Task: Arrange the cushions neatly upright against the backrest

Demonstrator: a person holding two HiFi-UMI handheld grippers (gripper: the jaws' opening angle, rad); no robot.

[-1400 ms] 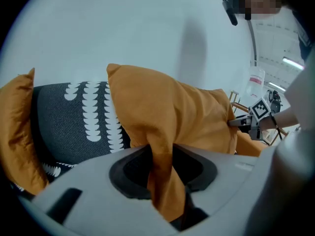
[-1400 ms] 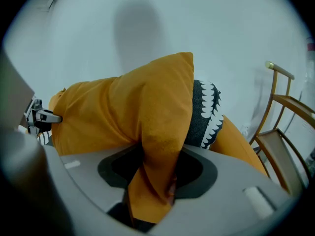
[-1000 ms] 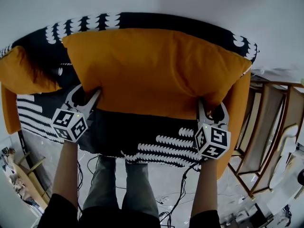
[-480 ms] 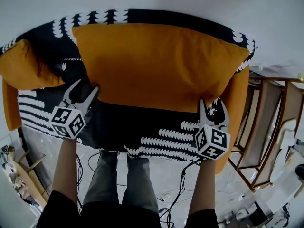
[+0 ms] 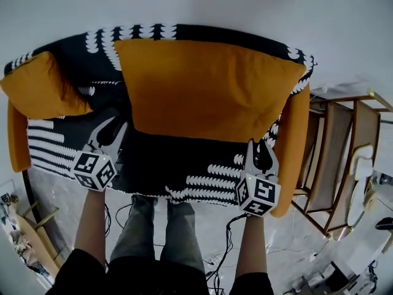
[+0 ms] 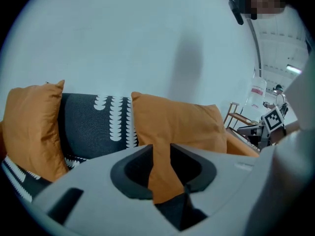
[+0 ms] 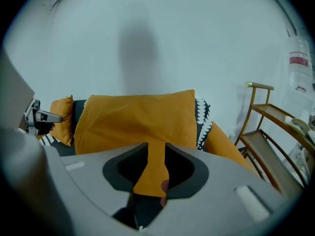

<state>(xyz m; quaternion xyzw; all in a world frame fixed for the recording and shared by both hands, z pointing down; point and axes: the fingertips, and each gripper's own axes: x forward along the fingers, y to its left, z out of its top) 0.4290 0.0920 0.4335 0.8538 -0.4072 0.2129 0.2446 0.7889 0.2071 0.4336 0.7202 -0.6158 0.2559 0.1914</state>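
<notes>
A: Checking the large cushion (image 5: 209,91) first: standing upright against the backrest (image 5: 101,45), right of the middle of the sofa (image 5: 202,188), stretching long-ways from left to right.

B: Touching either tool?

A: Touching neither. Hovering clear of it over the seat (image 5: 178,158): the left tool (image 5: 115,128) below its lower left corner, the right tool (image 5: 260,147) below its lower right one. Having just been closing, both pairs of jaws, yet showing a narrow gap (only far-off orange cloth visible through it, nothing caught between).

B: Looking finished with that one, then. Turning to the small cushion (image 5: 40,94)?

A: Probably. Sitting in the left corner, well apart from the large one, with patterned backrest showing between them. Seeming turned a little toward the armrest (image 5: 15,143) rather than square to the back (hard judging from above).

B: Lying which way from the tools?

A: Off to the left of the left tool and somewhat farther back, and right across the sofa from the right tool. Favouring the left hand for that reach, going sideways more than forward.

B: Gripping how?

A: Likely needing the jaws spread wider before taking a lower corner.
</notes>
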